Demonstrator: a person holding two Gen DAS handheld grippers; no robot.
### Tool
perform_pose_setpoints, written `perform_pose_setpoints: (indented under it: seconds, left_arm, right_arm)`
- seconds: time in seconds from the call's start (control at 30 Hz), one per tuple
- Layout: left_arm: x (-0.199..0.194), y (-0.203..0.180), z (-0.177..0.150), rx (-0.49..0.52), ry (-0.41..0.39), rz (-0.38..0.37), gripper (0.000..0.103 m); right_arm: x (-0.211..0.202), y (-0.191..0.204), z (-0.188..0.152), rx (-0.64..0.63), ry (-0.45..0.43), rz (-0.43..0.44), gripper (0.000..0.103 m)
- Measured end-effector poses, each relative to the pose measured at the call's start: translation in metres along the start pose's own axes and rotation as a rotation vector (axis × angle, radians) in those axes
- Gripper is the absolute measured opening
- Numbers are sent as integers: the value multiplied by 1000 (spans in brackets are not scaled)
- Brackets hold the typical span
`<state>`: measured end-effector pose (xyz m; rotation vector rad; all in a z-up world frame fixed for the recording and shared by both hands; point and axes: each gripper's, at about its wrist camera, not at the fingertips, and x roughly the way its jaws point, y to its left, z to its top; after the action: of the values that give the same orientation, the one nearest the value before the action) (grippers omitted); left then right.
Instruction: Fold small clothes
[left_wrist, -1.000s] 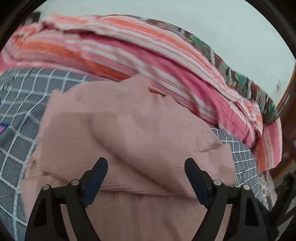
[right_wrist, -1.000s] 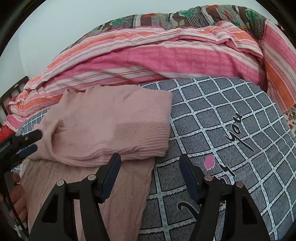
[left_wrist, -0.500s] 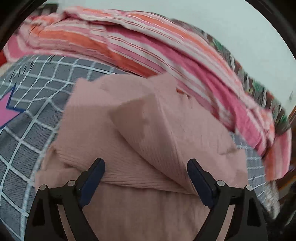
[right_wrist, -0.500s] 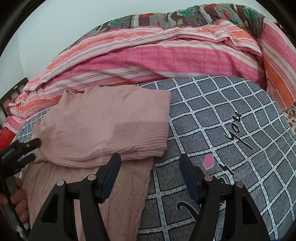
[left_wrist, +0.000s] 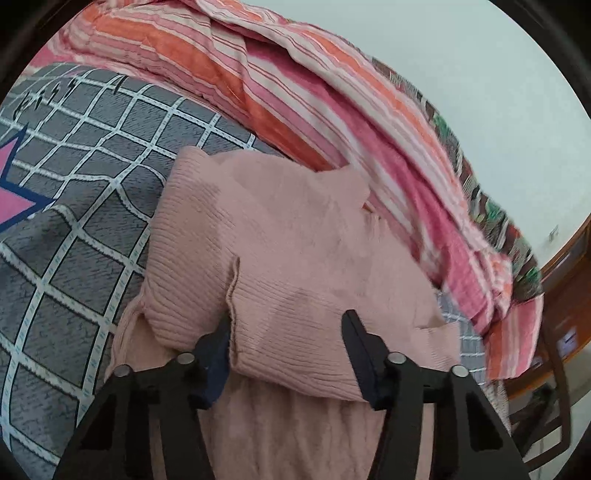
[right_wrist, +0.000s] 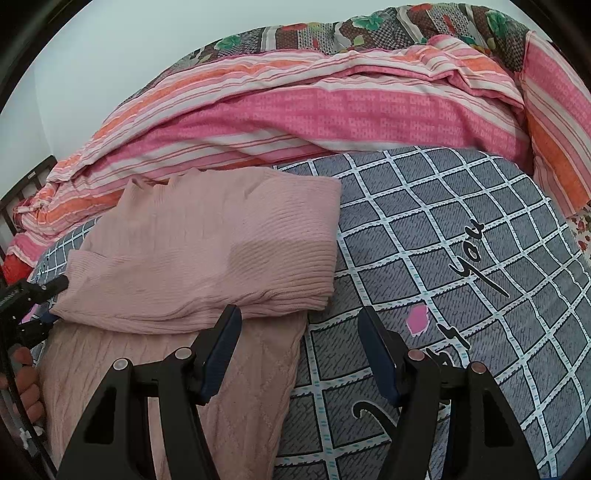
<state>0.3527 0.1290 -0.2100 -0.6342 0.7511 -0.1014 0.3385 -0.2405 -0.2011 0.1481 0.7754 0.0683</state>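
A pink ribbed sweater (left_wrist: 295, 240) (right_wrist: 207, 240) lies folded on the grey checked bed sheet (right_wrist: 443, 240). Its upper part is doubled over a cable-knit lower part (right_wrist: 166, 387). My left gripper (left_wrist: 287, 317) (right_wrist: 51, 302) is at the sweater's left edge. Its jaws are closing, with the thick folded edge between them, and I see no firm pinch. My right gripper (right_wrist: 299, 310) hangs open over the sweater's near right corner and the sheet, holding nothing.
A pink and orange striped quilt (right_wrist: 314, 110) (left_wrist: 295, 92) is bunched along the far side of the bed, against a pale wall. A person's hand (right_wrist: 26, 384) holds the left gripper. Wooden furniture (left_wrist: 565, 295) stands off the bed's right side.
The left gripper has slid in along the sweater's left edge, rolled a little, and its jaws have narrowed around the folded edge. The right gripper has not moved.
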Motion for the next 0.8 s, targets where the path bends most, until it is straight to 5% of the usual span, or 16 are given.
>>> perform_pose_setpoints:
  seconds: [0.03,0.1,0.13,0.27,0.37,0.8]
  left_arm:
    - [1,-1,0,14,3,10,41]
    - [3,-3,0,34,12,28,13]
    - [5,-5,1,39,13,21,7]
    - [-11,-12,6,77,-86,-58,6]
    - [-25,-20,12,134,-175,14,6]
    - [-22,3,27,89,-216,77,6]
  right_arm:
    - [0,0,0,1,1,0,64]
    - [1,-1,0,4,3,2,64]
    - [0,-1,1,4,1,5,64]
    - [-10,-5,8,13,-44,44,64]
    - [-19,-14,17,56,-99,66,64]
    - [18,1,23,-19,-4,-54,64]
